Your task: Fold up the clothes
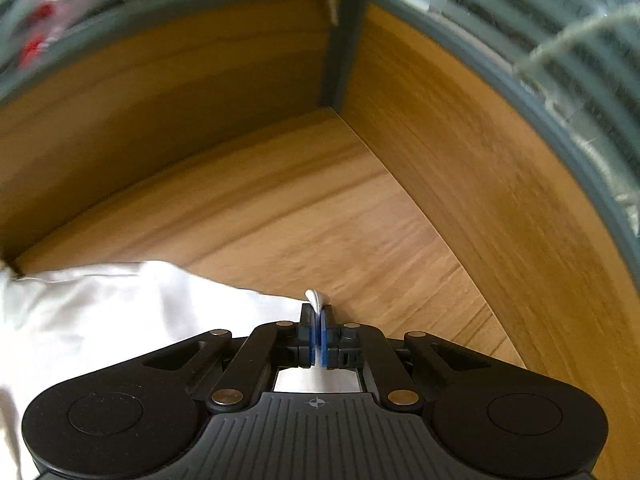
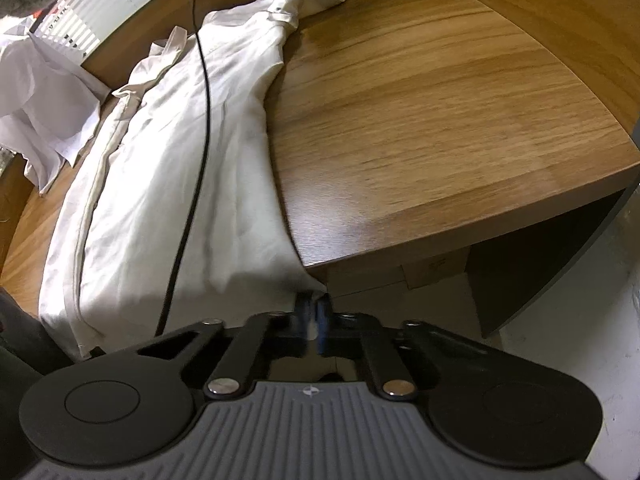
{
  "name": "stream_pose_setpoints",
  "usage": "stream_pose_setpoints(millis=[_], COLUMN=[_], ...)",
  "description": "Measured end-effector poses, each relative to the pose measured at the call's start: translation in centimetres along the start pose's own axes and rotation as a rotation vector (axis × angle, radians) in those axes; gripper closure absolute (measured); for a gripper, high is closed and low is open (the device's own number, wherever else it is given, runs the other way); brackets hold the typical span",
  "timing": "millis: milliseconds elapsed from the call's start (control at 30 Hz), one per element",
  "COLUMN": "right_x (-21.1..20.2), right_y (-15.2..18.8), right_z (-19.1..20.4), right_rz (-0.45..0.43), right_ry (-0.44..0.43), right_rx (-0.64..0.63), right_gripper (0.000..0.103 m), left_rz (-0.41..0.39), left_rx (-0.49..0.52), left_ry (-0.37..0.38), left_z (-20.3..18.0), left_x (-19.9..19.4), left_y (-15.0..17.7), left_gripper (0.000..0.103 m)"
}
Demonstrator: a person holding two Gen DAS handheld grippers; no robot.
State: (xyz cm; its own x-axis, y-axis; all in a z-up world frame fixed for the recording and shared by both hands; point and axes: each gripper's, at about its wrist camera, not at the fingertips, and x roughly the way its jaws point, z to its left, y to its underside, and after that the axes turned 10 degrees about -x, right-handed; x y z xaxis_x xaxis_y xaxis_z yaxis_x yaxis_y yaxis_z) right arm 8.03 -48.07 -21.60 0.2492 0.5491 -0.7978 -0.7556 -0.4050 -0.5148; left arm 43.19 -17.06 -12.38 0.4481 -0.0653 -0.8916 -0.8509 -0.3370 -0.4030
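1. Nearest the lens in the left wrist view, the left gripper [image 1: 319, 312] has its blue-padded jaws pressed together on a small peak of white cloth that pokes up between the tips.
2. That cloth belongs to the cream shirt [image 1: 120, 312], which spreads away to the left of this gripper over the wooden table [image 1: 320, 200].
3. Ahead of the left gripper, two wooden partition walls [image 1: 160, 92] meet in a corner, capped by a grey frame; the ribbed glass above is blurred.
4. In the right wrist view, the right gripper [image 2: 316, 312] is likewise fully closed, pinching the near corner of the same shirt [image 2: 180, 160] at the table's front edge.
5. From this gripper the shirt stretches forward and leftward along the table [image 2: 440, 100], its collar end farthest off.
6. One black cable [image 2: 202, 120] hangs over the shirt lengthwise.
7. One second white garment [image 2: 44, 100] lies crumpled far to the left, beside the shirt.
8. Right of the gripper, below the tabletop, are a dark table panel and pale floor [image 2: 560, 340].
9. Count: two grippers, two garments, one cable, one table.
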Motion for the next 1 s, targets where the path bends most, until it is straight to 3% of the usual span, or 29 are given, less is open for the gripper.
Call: stream_pose_setpoints(millis=[300, 533, 733, 1000], right_x=[-3.7, -6.8, -7.5, -5.0], right_y=[-0.6, -0.9, -1.0, -0.7], right_z=[4.3, 11.8, 18.9, 26.8], right_rz=[-0.04, -0.077, -0.105, -0.053], right_ry=[0.127, 0.214, 0.28, 0.341], right_rx=[0.067, 0.064, 0.055, -0.009], right_gripper=[0.102, 0.102, 0.102, 0.103], left_rz=[-0.056, -0.102, -0.101, -0.104], left_rx=[-0.092, -0.121, -0.11, -0.135], left_ry=[0.125, 0.187, 0.197, 0.18], left_z=[6.4, 13.1, 18.5, 25.8], left_x=[-8.2, -13.7, -15.4, -16.6], left_y=[-1.4, -1.8, -1.3, 1.1], left_gripper=[0.099, 0.099, 0.099, 0.099])
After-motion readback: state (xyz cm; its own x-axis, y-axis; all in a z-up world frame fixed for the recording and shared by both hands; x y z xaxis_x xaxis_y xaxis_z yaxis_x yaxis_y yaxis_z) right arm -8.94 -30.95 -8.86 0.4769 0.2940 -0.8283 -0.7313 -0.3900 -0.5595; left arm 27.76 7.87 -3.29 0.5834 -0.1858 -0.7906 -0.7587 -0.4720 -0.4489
